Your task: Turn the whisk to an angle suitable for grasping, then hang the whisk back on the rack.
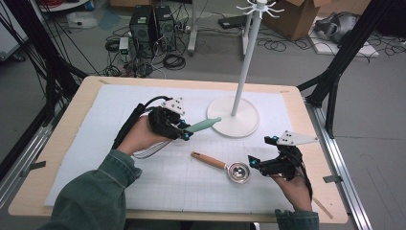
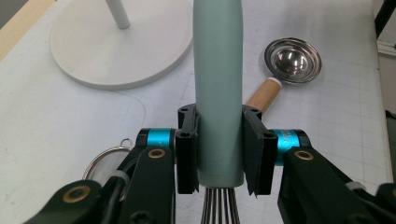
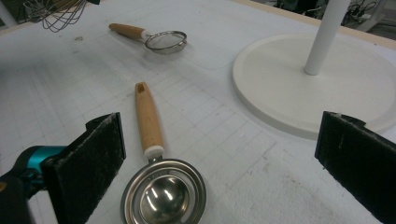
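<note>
Whisk (image 2: pixel 218 88): matt, smooth green handle, metal wires – scoop (image 3: pixel 156 179): glossy metal bowl, plain wood handle – stand (image 1: pixel 233 117) base smooth matt white

Setting: laboratory or research workspace for recording manipulation. Evidence: wooden surface (image 1: pixel 306 158) covered by a white gridded mat (image 1: pixel 158 177); black metal frame struts (image 1: pixel 335 72) standing at both sides; two computer towers (image 1: pixel 152 29) on a grey concrete floor (image 1: pixel 287 67); loose cables (image 1: pixel 174 61) coiled about them; cardboard box (image 1: pixel 299 17) at the rear; aluminium rails (image 1: pixel 344 177) along the surface's edges.
</note>
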Motion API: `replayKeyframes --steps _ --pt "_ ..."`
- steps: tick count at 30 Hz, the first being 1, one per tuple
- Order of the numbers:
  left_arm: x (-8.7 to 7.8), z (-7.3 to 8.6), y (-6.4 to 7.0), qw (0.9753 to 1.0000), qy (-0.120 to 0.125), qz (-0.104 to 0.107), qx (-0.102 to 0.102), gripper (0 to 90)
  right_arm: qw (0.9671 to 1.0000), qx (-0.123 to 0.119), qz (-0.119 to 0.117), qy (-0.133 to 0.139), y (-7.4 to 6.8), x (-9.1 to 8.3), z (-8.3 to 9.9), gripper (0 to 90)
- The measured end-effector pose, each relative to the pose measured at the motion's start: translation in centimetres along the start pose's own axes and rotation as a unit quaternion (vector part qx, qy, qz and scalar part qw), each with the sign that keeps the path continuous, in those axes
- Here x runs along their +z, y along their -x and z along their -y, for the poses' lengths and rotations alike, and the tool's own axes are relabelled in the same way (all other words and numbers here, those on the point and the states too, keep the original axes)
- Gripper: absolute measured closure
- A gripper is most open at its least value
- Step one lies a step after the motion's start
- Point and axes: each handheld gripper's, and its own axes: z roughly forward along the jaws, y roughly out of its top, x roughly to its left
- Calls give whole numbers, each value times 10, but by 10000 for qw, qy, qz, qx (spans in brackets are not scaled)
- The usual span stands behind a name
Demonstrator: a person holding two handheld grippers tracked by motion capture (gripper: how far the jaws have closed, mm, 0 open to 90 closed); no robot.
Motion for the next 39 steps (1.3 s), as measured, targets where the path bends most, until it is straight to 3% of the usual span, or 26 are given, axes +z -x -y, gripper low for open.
replayKeyframes --steps 19,27,39 --pt "-16 2 7 9997 212 55 56 693 9995 -150 -272 -40 -12 15 -18 6" --pt "-19 2 11 9991 371 155 101 693 9984 -101 -550 100 -19 24 -28 5" --pt "-16 13 18 9979 586 257 83 693 9940 -61 -1065 232 -28 41 -51 6"
